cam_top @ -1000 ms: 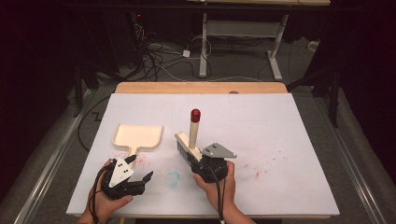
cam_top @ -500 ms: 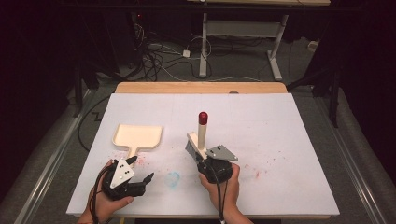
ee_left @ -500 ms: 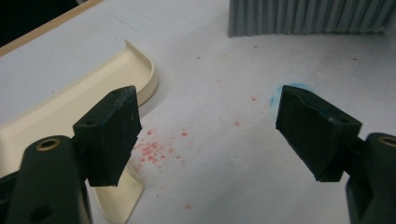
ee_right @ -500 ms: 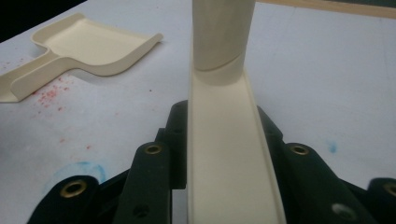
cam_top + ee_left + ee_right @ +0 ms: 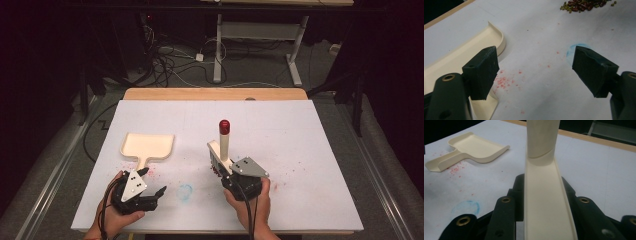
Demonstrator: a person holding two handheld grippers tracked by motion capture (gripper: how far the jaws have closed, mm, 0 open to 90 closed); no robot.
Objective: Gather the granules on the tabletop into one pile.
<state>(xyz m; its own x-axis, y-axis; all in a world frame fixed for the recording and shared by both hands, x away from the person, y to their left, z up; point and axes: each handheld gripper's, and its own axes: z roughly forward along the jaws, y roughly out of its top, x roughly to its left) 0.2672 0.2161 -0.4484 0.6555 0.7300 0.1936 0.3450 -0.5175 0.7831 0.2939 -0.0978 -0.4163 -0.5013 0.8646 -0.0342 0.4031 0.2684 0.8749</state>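
In the high view a white table point(image 5: 300, 150) fills the middle of the frame, with a person's two hands entering from the bottom edge. The left gripper point(image 5: 150, 186) sits at the lower left, held low over the table just below the handle of a cream dustpan point(image 5: 148, 146) that lies flat at centre left, pan toward the top. In the left gripper view its jaws stand wide apart with nothing between them; the dustpan's rim curves along the left side of that frame, red specks point(image 5: 504, 81) dot the table between the jaws, a faint blue ring point(image 5: 574, 51) lies beside the right jaw, and a small heap of beans point(image 5: 584, 5) lies at the top right edge. The right gripper point(image 5: 227, 172) is at lower centre of the high view, its jaws closed on the cream body of a brush point(image 5: 222, 150), whose handle rises upright to a red tip near the frame's centre. In the right gripper view the brush runs straight up the middle between the clamped jaws, with the dustpan lying in the upper left and the blue ring at the lower left. The brush head in the high view rests at or just over the table; I cannot tell whether it touches.
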